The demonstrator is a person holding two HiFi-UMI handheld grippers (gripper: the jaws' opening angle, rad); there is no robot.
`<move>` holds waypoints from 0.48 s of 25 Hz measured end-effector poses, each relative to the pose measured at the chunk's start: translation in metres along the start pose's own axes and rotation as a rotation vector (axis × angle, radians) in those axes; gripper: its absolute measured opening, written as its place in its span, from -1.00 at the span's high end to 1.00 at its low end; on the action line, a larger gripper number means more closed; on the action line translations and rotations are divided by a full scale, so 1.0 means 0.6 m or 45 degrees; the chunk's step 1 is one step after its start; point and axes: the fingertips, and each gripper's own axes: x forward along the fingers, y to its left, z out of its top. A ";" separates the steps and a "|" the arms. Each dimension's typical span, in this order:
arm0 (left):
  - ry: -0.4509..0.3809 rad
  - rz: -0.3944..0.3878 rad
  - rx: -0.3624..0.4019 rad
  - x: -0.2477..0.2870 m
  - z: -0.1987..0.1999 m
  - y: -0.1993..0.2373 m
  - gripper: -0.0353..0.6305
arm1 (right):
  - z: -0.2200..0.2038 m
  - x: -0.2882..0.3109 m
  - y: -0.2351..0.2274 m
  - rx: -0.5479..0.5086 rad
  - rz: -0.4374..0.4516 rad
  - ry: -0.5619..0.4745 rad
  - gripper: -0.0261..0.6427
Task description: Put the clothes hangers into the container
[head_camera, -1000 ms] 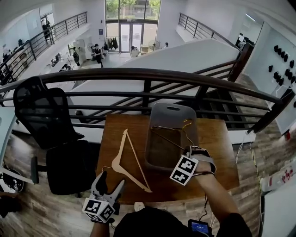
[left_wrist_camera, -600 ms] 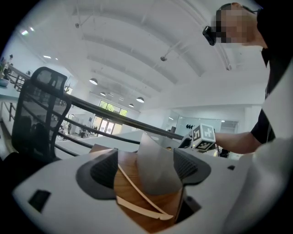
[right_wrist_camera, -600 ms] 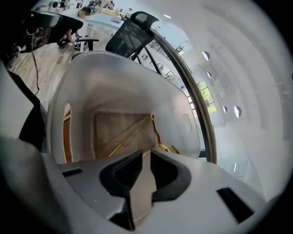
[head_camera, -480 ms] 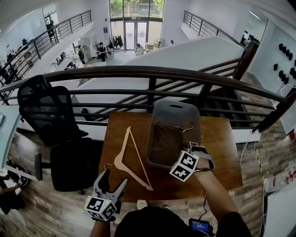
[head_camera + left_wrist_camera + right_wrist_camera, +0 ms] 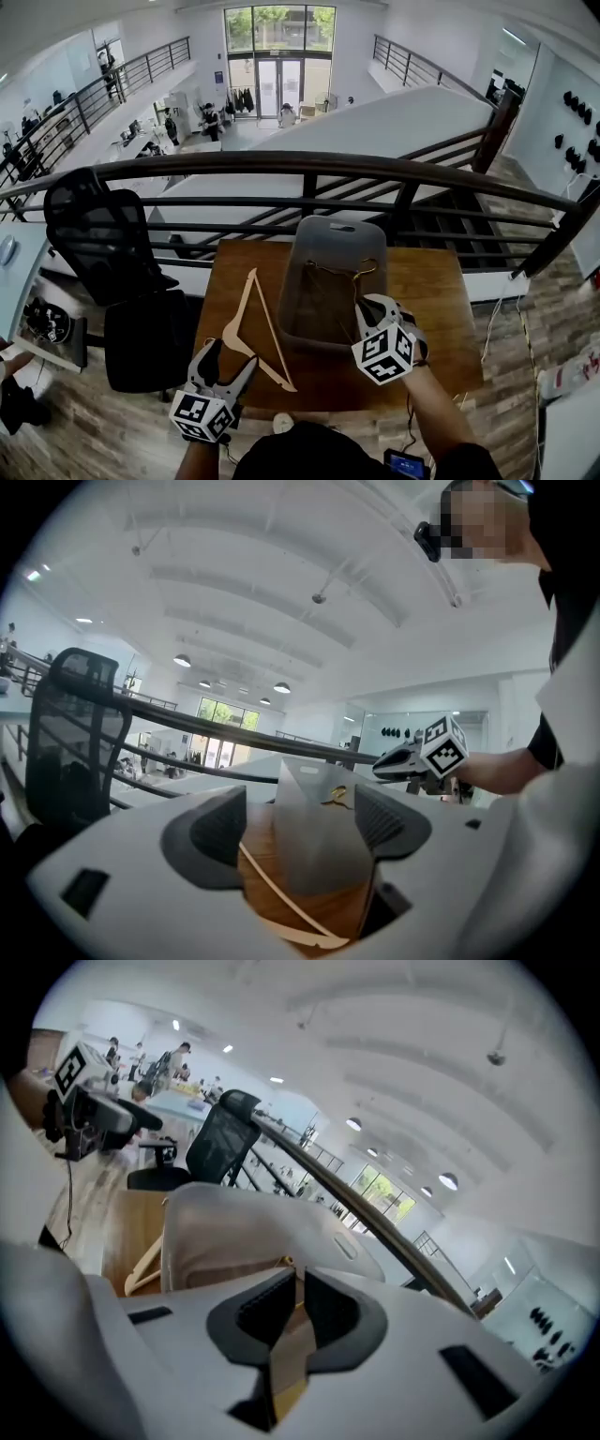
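Your right gripper (image 5: 375, 307) hangs over the near right corner of the bin (image 5: 323, 248), pointing down and away from you. In the right gripper view (image 5: 298, 1302) its fingers have just been closing and stand almost pressed together. Only a thin slit shows between them, and they pinch nothing.

One thin hanger (image 5: 349, 273) lies inside the bin, its gold hook toward the far right side, apart from your right fingers. The same gold hook shows over the bin's rim in the left gripper view (image 5: 336, 797), and a bit of it shows just past your fingertips in the right gripper view (image 5: 281, 1262).

The wooden hanger (image 5: 238, 305) lies flat on the tabletop (image 5: 431, 281), just left of the bin and outside it. Its apex points away from you and its hook lies at the near left.

Your left gripper (image 5: 230, 358) is at the near edge of the tabletop, close to the wooden hanger's near end, and it points roughly level. Its fingers are spread wide and hold nothing. Through the gap in the left gripper view (image 5: 300, 827) you see the bin (image 5: 314, 846) and an arm of the wooden hanger (image 5: 281, 897) on the tabletop ahead.

The bin stands upright at the far middle of the tabletop, close to the railing (image 5: 300, 164). A black chair (image 5: 103, 244) stands to the left of the tabletop.
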 end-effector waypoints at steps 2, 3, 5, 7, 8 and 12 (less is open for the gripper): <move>-0.003 -0.014 0.021 0.008 0.009 -0.015 -0.19 | 0.006 -0.032 -0.023 0.125 -0.030 -0.129 0.88; -0.007 -0.020 0.030 0.012 0.014 -0.022 -0.15 | 0.008 -0.049 -0.034 0.201 -0.034 -0.198 0.90; -0.023 -0.031 0.045 0.022 0.023 -0.037 -0.05 | 0.009 -0.082 -0.057 0.369 -0.024 -0.339 0.92; -0.040 -0.036 0.064 0.032 0.032 -0.050 0.04 | 0.004 -0.113 -0.081 0.539 -0.009 -0.480 0.93; -0.048 -0.037 0.074 0.036 0.037 -0.056 0.08 | 0.000 -0.127 -0.090 0.616 -0.001 -0.545 0.93; -0.088 -0.047 0.087 0.042 0.057 -0.084 0.21 | -0.019 -0.179 -0.111 0.835 -0.001 -0.786 0.94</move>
